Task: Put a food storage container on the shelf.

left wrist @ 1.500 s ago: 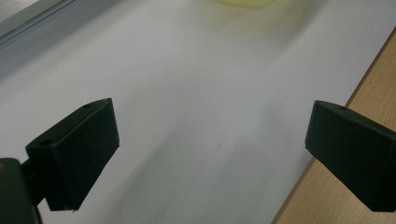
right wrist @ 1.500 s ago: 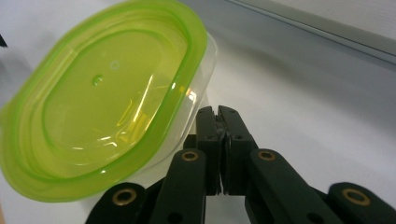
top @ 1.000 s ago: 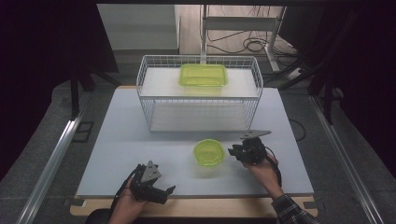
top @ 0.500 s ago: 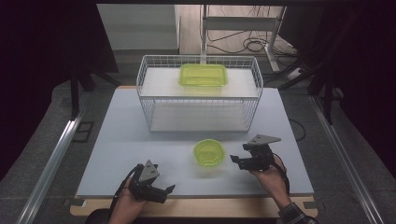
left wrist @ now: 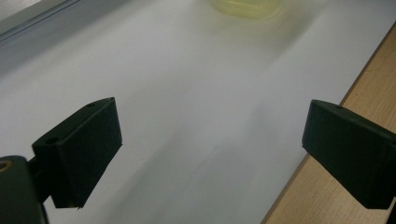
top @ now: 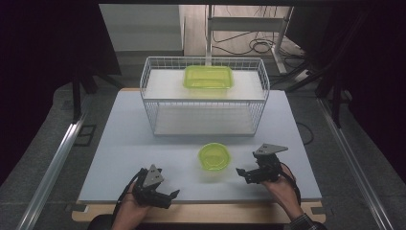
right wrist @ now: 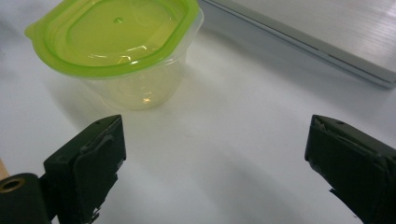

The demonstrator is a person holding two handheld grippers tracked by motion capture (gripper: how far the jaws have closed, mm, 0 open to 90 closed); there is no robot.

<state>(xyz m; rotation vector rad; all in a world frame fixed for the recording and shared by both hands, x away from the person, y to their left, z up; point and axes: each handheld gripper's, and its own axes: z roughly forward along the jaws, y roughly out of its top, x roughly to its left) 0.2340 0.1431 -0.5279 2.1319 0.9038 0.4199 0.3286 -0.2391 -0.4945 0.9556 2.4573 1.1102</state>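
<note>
A small round clear tub with a lime-green lid [top: 214, 156] stands on the white table [top: 143, 143], in front of the wire basket [top: 206, 103]. In the right gripper view the tub [right wrist: 116, 42] sits just beyond the left jaw. My right gripper [top: 242, 175] [right wrist: 215, 163] lies to the tub's right, apart from it. Its jaws have just been opening and stand wide with nothing between them. My left gripper [top: 170, 197] [left wrist: 210, 154] rests near the table's front edge, open and empty, with the tub [left wrist: 245, 7] blurred far ahead.
A rectangular container with a green lid [top: 208, 76] sits inside the wire basket toward its back. A wooden strip [top: 201, 211] runs along the table's front edge. Metal rails [top: 52, 167] flank the table, and cables [top: 258, 45] lie on the floor behind.
My right gripper has drawn back from the round tub toward the right and front, and its jaws have spread apart. The tub stays put. The left gripper has not moved.
</note>
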